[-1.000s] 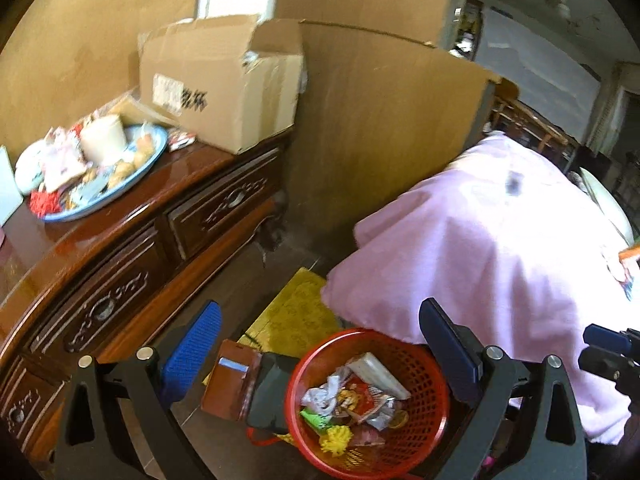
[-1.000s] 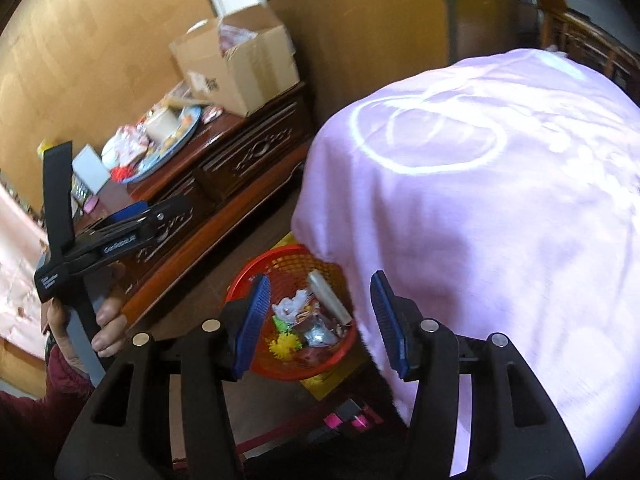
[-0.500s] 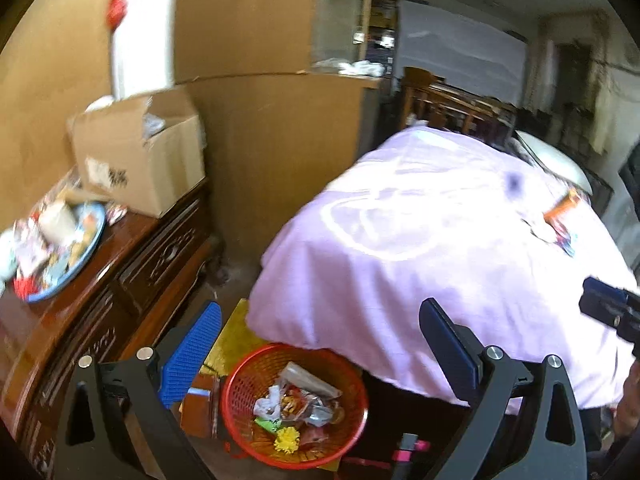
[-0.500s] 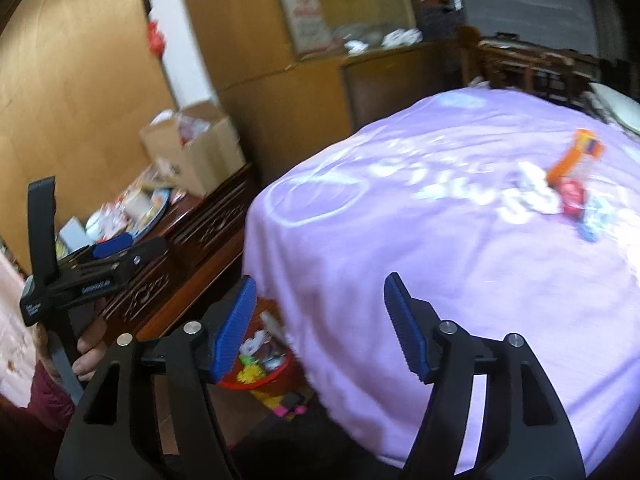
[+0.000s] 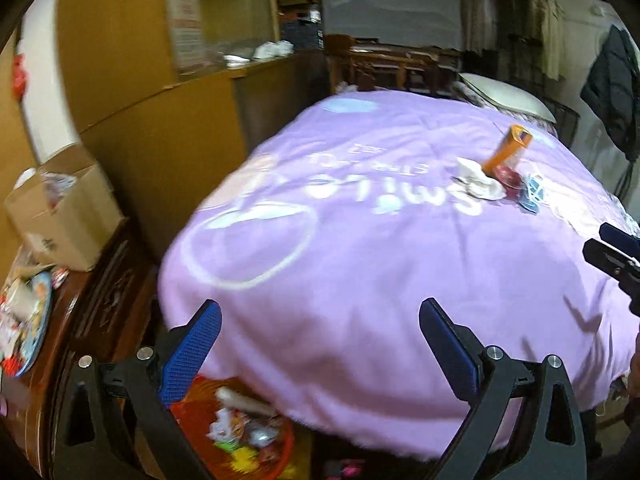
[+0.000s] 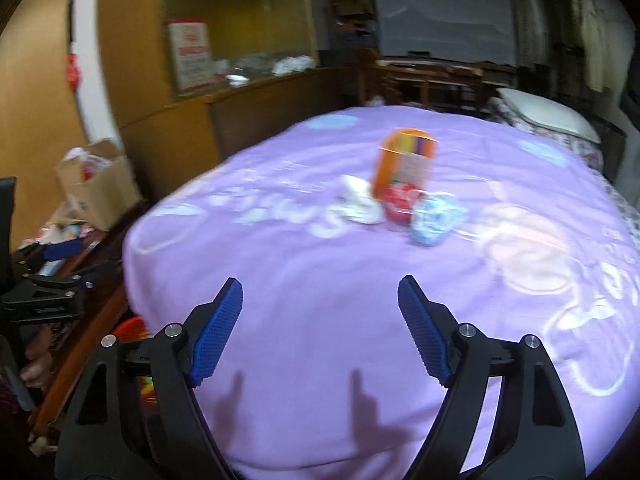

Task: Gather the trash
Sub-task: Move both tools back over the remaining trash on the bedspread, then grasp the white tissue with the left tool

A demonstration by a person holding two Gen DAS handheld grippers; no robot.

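Both grippers, left gripper (image 5: 318,326) and right gripper (image 6: 320,304), spread, nothing held, over purple fleece blanket (image 6: 320,280); orange carton (image 6: 404,168) and crumpled wrappers (image 6: 438,220) mid-blanket; only the left view shows red mesh basket (image 5: 208,412) below the blanket edge.

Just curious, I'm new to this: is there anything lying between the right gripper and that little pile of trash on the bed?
Nothing: only bare purple blanket between the open right gripper and the trash pile, in the right wrist view.
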